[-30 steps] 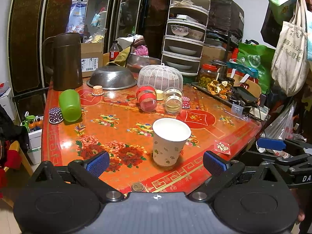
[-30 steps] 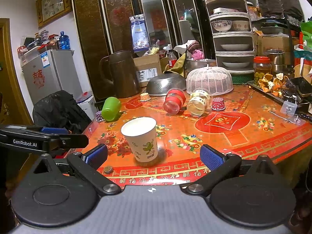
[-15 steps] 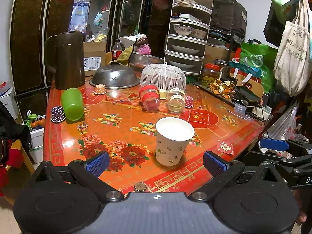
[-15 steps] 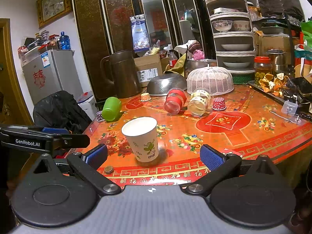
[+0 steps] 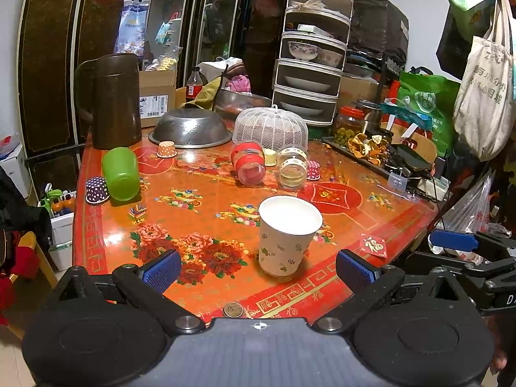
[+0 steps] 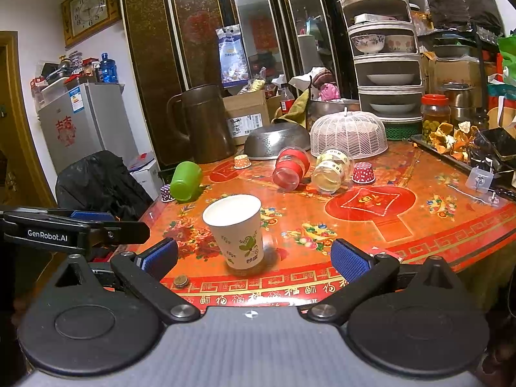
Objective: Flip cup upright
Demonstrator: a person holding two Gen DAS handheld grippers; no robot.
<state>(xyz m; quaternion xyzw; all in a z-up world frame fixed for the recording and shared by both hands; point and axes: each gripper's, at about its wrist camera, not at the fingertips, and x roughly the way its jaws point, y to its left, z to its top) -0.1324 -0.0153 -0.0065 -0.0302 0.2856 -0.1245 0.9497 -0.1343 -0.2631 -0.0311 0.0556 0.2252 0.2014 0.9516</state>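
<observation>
paper cup stands mouth-up, both grippers hang back open

while the paper cup (image 5: 288,235) sits upright near the front edge of the table (image 5: 200,190), mouth to the ceiling and nothing touching it, the flipping looks done for this one. it stands on its narrow base, the only way it will hold anything, and close to the edge, where it is easy to reach.

the left gripper (image 5: 258,269) is spread wide, its blue pads well apart on either side of the cup in its own view, and it holds nothing. the right gripper (image 6: 254,256) is just as wide and just as empty, with the cup a little left of its centre line. both hang short of the table edge, so neither can knock the cup.

counted across the table: one paper cup upright; one green cup (image 5: 120,173) lying on its side by the left edge; two jars on their sides in the middle, one with a red band (image 5: 248,163) and one clear (image 5: 292,169), touching or nearly so. i count four small patterned cupcake cases (image 5: 96,189), all mouth-down. one steel colander (image 5: 190,129) and one white mesh cover (image 5: 272,127) sit upside down at the back, beside one brown jug (image 5: 111,100). one coin (image 5: 233,309) lies at the front edge.

if more flipping is wanted, my guess is the green cup.
</observation>
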